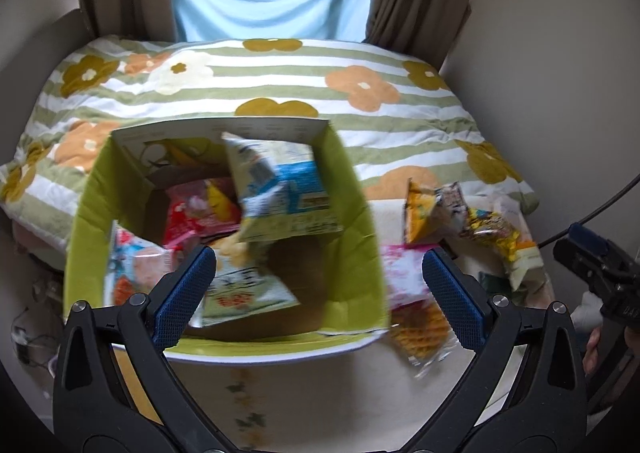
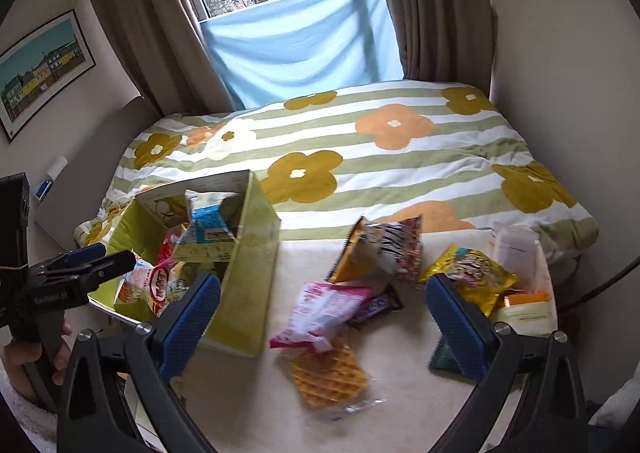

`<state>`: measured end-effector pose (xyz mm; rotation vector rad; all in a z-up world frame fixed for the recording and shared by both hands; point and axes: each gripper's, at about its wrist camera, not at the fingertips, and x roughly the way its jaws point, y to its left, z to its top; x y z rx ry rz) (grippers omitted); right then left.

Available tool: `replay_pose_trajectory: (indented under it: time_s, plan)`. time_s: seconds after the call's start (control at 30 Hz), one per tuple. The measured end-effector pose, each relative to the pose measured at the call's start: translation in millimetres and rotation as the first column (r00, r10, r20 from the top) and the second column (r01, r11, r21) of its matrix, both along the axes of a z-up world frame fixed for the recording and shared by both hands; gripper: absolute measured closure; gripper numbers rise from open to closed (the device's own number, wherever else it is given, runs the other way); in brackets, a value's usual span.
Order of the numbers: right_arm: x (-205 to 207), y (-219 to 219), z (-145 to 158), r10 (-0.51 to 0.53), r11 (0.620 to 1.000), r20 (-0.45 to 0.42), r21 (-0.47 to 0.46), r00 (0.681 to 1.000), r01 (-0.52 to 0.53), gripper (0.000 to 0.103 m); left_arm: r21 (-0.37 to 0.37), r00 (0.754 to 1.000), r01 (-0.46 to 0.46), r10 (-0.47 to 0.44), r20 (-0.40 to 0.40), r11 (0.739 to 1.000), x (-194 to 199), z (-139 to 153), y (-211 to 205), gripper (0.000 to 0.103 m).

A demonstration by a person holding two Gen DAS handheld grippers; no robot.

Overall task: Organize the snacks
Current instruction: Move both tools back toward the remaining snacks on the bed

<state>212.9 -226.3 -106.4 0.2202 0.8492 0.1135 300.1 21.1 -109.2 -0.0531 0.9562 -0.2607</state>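
A green cardboard box point(image 1: 356, 229) stands open on the cream table and holds several snack bags; a white and blue bag point(image 1: 280, 189) lies tilted on top, blurred. The box also shows in the right wrist view point(image 2: 248, 285). My left gripper point(image 1: 316, 285) is open and empty, just above the box's near rim. My right gripper point(image 2: 320, 317) is open and empty above a pile of loose snacks: a pink bag point(image 2: 324, 313), a waffle pack point(image 2: 328, 377), an orange bag point(image 2: 360, 253) and a yellow bag point(image 2: 476, 273).
A bed with a flowered, striped cover point(image 2: 360, 157) lies behind the table, with a window and curtains beyond. White and orange packets point(image 2: 524, 305) sit at the table's right edge. The left gripper's body point(image 2: 60, 281) shows at the left of the right wrist view.
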Motion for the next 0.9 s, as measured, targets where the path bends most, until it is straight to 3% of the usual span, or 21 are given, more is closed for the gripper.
replay_pose_trajectory:
  time_s: [0.2, 0.4, 0.7, 0.9]
  plan:
    - [-8.8, -48.8, 3.3, 0.046, 0.997, 0.014, -0.056, 0.999, -0.045, 0.001, 0.013, 1.0, 0.011, -0.011, 0.014, 1.0, -1.8, 8.3, -70.0, 0.001]
    - [-8.4, -94.4, -4.8, 0.09, 0.988, -0.009, -0.125, 0.996, -0.091, 0.001, 0.024, 0.999, 0.039, -0.039, -0.007, 0.999, 3.4, -1.1, -144.7, 0.001]
    - [7.3, -140.9, -37.2, 0.087, 0.99, -0.068, -0.108, 0.994, -0.094, 0.001, 0.089, 0.983, 0.129, -0.115, -0.146, 0.988, 48.8, -52.3, -213.7, 0.001]
    - [28.1, -142.5, -62.3, 0.102, 0.984, -0.115, -0.135, 0.988, -0.117, 0.001, 0.134, 0.942, 0.249, -0.207, -0.265, 0.959, 82.9, -106.1, -252.4, 0.001]
